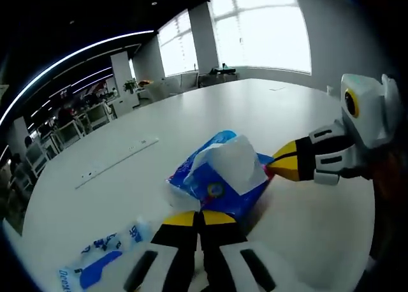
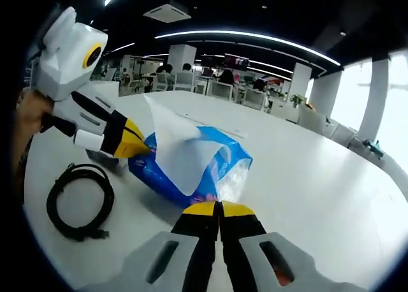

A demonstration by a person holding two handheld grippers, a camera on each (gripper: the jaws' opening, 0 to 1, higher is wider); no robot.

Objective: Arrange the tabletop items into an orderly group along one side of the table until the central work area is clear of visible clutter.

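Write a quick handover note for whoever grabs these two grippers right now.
Left gripper: jaws shut on one end of the blue tissue pack.
Right gripper: jaws shut on the pack's other end; a white tissue sticks up from it.
The pack sits mid-table, pinched from both sides.
Black coiled cable lies beside it; a blue-and-white wrapper lies near the left gripper.
Nothing looks grouped along a side yet. Left: move pack, cable and wrapper to one edge.

1 tissue pack (image 2: 191, 161); 1 coiled cable (image 2: 80, 199); 1 wrapper (image 1: 102, 257); 2 tongs (image 1: 201, 219) (image 2: 218, 209).
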